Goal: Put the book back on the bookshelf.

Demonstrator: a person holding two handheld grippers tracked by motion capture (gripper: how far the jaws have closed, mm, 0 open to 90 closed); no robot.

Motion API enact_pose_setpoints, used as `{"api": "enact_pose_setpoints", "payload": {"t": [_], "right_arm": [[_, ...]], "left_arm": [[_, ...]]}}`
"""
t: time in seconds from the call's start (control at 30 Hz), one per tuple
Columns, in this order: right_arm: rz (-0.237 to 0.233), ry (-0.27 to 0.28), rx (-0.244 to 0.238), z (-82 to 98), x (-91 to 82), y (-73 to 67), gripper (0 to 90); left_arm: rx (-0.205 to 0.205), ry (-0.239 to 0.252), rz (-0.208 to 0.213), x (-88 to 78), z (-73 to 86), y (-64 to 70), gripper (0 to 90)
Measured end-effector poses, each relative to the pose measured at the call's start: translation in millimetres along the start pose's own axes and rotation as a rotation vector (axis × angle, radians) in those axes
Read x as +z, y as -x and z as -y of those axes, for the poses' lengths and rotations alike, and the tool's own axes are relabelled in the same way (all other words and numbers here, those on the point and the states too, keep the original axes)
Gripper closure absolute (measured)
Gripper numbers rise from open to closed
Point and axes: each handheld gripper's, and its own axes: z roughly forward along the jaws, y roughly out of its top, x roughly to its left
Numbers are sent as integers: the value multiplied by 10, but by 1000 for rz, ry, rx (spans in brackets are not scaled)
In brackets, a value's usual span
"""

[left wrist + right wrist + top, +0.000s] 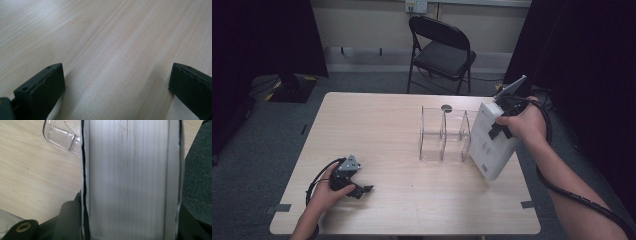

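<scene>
The right gripper was clamped on a thick white book, its jaws pressed against the two covers; in the right gripper view the page edges stood between the jaws from top to bottom. The book was held tilted, its lower corner at or just above the table near the right edge; contact with the table could not be told. It sat just beside the right end of a clear plastic rack with upright dividers, which stood right of the table's centre. Whether the book touched the rack could not be settled from the high view.

The left gripper rested low over the near left part of the table, well apart from the rack. Its jaws were spread wide, with only bare wood between them.

Judgement: the step in hand appeared to be carrying the book to the rack for filing in a slot. The next move would call for bringing the book upright, lining it up with a gap between dividers, and lowering it without pushing the light rack aside. The free left gripper could steady the rack. A folding chair stood beyond the table.
</scene>
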Motion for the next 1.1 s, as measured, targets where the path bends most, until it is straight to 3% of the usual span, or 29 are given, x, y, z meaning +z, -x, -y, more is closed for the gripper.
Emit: {"api": "enact_pose_setpoints", "payload": {"t": [0.3, 1.1], "right_arm": [[20, -4, 5, -75, 4, -1, 531], [9, -2, 59, -267, -17, 26, 531]], "left_arm": [[0, 1, 0, 1, 0, 0, 0], [0, 1, -1, 0, 0, 0, 0]]}}
